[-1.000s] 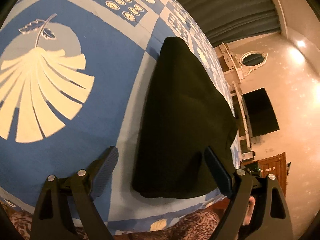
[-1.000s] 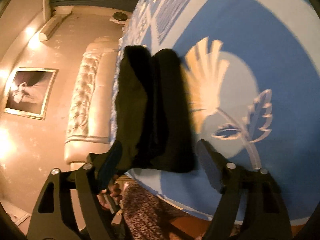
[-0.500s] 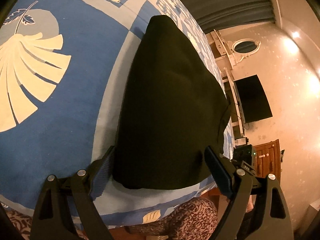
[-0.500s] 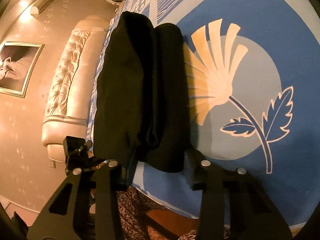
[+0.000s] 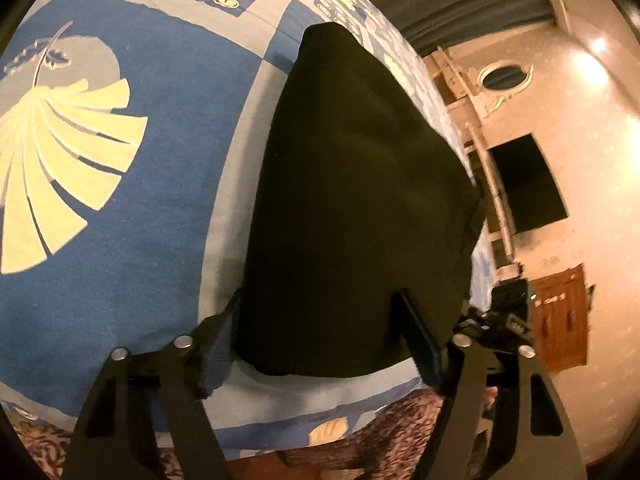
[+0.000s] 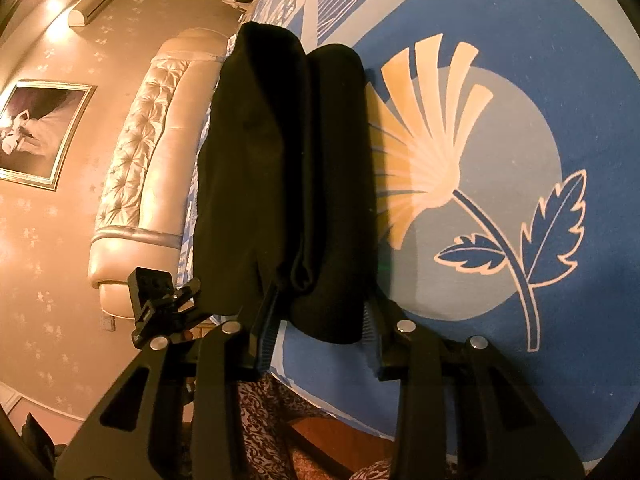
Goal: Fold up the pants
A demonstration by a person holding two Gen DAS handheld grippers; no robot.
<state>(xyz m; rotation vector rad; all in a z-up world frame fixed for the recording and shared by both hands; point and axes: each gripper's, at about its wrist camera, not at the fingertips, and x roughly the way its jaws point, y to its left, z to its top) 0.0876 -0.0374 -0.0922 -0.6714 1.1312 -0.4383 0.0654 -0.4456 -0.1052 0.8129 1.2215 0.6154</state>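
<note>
The black pants (image 5: 352, 208) lie folded near the bed's (image 5: 160, 168) edge, the right tongs (image 6: 320, 320) clenched on one end, the left tongs (image 5: 320, 328) closing around the other, so uneven lifting could spill the layers.

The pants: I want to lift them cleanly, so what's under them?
The pants lie on the blue patterned bedsheet, which shows all around them. Whatever sits directly beneath the dark cloth is covered.
</note>
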